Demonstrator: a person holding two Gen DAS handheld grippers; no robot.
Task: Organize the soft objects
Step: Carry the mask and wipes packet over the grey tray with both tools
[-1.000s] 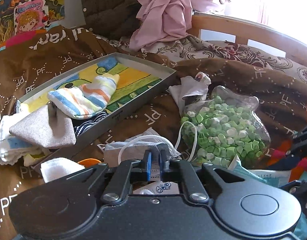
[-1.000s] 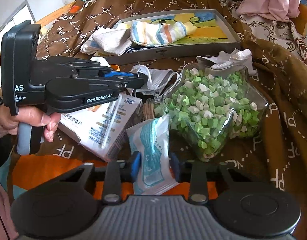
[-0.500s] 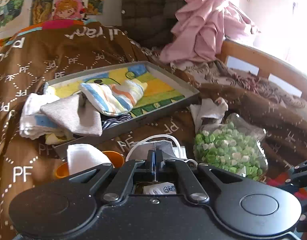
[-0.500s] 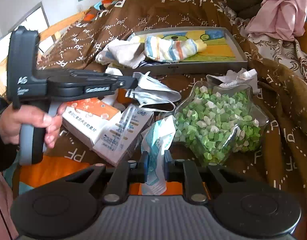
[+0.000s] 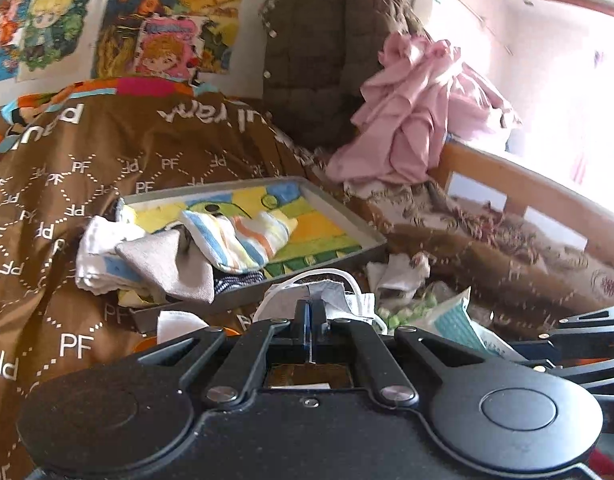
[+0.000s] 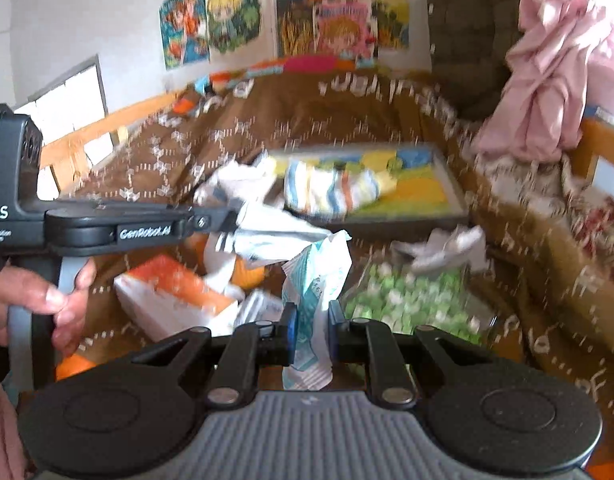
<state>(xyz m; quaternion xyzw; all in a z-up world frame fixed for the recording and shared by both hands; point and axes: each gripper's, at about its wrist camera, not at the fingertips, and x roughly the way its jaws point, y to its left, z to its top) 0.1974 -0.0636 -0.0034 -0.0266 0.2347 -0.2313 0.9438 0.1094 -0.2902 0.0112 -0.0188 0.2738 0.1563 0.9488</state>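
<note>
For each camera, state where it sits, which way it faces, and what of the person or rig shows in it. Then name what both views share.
Left wrist: on the left claw, facing along its fingers across the bed to the tray; the claw is shut on a face mask.
Right wrist: on the right claw, facing the same way; it grips a teal packet; the left claw and a hand show.
Shared: tray, striped cloth, pink garment.
</note>
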